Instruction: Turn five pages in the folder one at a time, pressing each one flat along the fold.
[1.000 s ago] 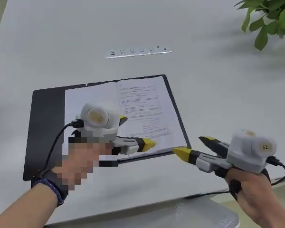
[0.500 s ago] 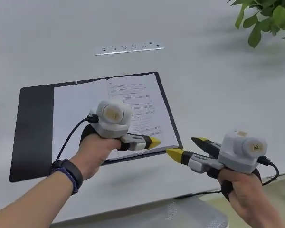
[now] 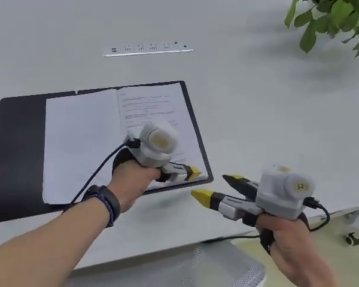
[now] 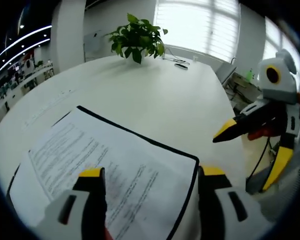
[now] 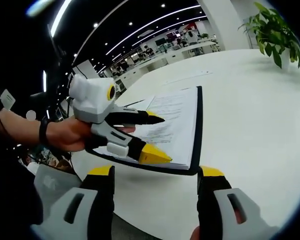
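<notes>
The open folder lies flat with a black inside cover on its left and printed white pages on its right. My left gripper hovers open over the lower right corner of the printed page, its jaws wide apart and holding nothing. My right gripper sits just off that corner above the bare table, also open and holding nothing. In the right gripper view its jaws point at the folder and the left gripper. The right gripper enters the left gripper view from the right.
The white table stretches all around the folder. A flush power strip lies beyond the folder. A green potted plant stands at the far right. A cable trails from the right gripper along the table's near edge.
The camera has swung right, so the folder sits further left in the picture. My left gripper has moved right across the page toward the folder's lower right corner. Both grippers remain open.
</notes>
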Demonstrator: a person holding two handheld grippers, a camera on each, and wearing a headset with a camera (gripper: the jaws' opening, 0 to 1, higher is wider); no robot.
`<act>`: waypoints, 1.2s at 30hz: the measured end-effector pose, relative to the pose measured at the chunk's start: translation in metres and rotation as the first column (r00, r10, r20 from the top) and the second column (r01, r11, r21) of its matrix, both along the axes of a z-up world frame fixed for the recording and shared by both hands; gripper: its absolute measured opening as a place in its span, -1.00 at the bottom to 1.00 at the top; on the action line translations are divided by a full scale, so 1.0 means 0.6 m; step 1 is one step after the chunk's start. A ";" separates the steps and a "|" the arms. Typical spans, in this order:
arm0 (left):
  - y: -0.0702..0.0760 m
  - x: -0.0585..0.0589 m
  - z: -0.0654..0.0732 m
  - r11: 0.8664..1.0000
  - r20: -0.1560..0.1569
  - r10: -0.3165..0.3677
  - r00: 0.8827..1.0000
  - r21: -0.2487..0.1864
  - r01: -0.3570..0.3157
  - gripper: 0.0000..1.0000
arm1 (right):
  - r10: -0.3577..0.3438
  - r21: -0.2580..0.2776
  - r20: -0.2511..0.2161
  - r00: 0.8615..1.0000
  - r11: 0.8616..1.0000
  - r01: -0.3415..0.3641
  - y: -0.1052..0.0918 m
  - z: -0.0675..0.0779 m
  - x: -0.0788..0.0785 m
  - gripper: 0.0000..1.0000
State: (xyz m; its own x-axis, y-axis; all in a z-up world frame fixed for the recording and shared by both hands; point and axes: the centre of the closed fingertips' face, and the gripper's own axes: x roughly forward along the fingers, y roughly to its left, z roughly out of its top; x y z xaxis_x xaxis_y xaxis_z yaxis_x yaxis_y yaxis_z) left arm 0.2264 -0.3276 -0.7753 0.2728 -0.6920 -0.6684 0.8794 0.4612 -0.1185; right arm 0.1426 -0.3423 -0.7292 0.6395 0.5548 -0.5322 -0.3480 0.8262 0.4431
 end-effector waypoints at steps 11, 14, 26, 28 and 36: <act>0.003 0.005 0.003 0.995 -0.044 0.067 0.997 -0.072 -0.070 0.56 | 0.037 0.017 -0.015 0.999 0.999 -0.036 0.008 -0.006 0.018 0.31; 0.002 0.010 0.002 0.993 -0.042 0.082 0.996 -0.085 -0.085 0.54 | 0.044 0.020 -0.011 0.999 0.999 -0.044 0.007 -0.003 0.029 0.30; 0.006 0.016 -0.014 0.999 0.079 0.035 0.996 -0.024 -0.033 0.44 | -0.002 0.058 0.008 1.000 0.998 0.001 -0.012 -0.001 0.053 0.24; 0.009 0.022 -0.011 0.998 0.066 0.051 0.996 -0.036 -0.049 0.35 | -0.004 0.063 0.009 1.000 0.998 0.003 -0.012 -0.003 0.057 0.23; 0.018 0.028 -0.008 0.997 0.060 0.058 0.997 -0.047 -0.055 0.16 | -0.012 0.099 0.028 1.000 0.995 0.009 -0.004 0.002 0.097 0.17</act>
